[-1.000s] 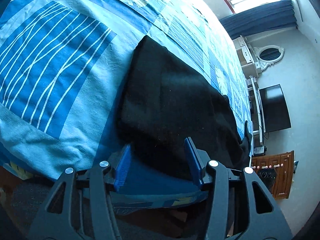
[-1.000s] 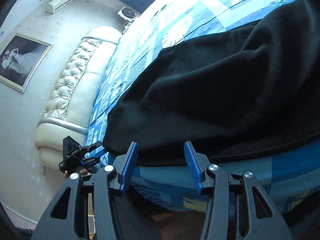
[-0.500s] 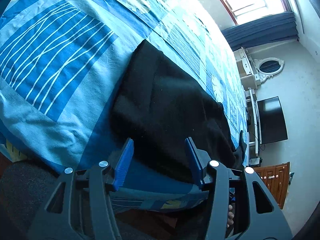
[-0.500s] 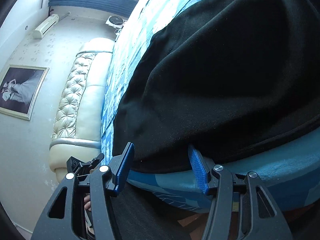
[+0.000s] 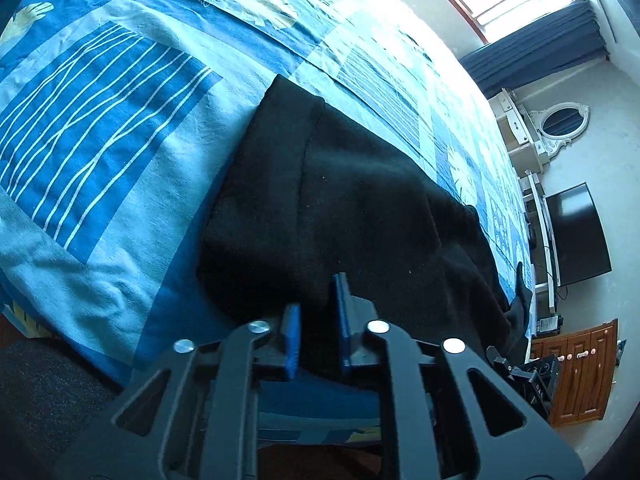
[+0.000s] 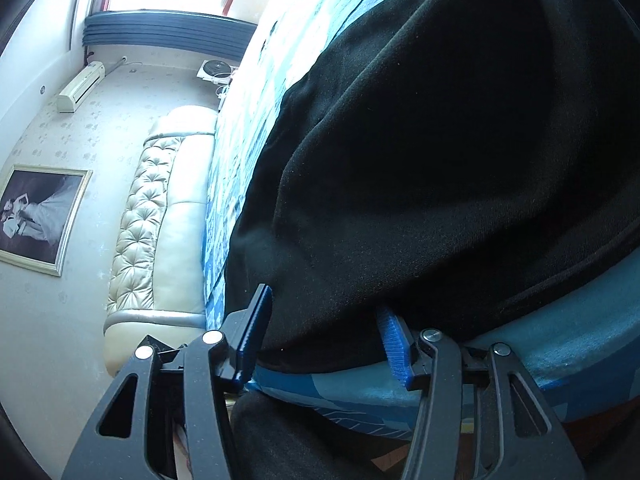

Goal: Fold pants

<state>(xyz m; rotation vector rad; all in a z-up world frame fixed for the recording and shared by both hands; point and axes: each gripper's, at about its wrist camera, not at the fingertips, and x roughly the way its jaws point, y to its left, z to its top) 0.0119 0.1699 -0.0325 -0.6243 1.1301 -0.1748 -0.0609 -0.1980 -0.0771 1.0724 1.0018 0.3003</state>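
Black pants (image 5: 340, 208) lie across the blue patterned bedspread (image 5: 104, 128), their near edge at the bed's front edge. My left gripper (image 5: 318, 316) is shut on the near edge of the pants, the blue pads pinching the black cloth. In the right wrist view the pants (image 6: 440, 152) fill most of the frame. My right gripper (image 6: 324, 320) is open with its jaws wide, one on each side of the pants' near edge, and the cloth lies between them.
A cream tufted headboard (image 6: 160, 216) and a framed picture (image 6: 38, 216) are to the left in the right wrist view. A television (image 5: 576, 232), a white dresser with oval mirror (image 5: 556, 124) and a wooden cabinet (image 5: 580, 368) stand past the bed's right side.
My left gripper has closed on the pants' near edge. My right gripper has moved forward so the cloth edge sits between its open jaws.
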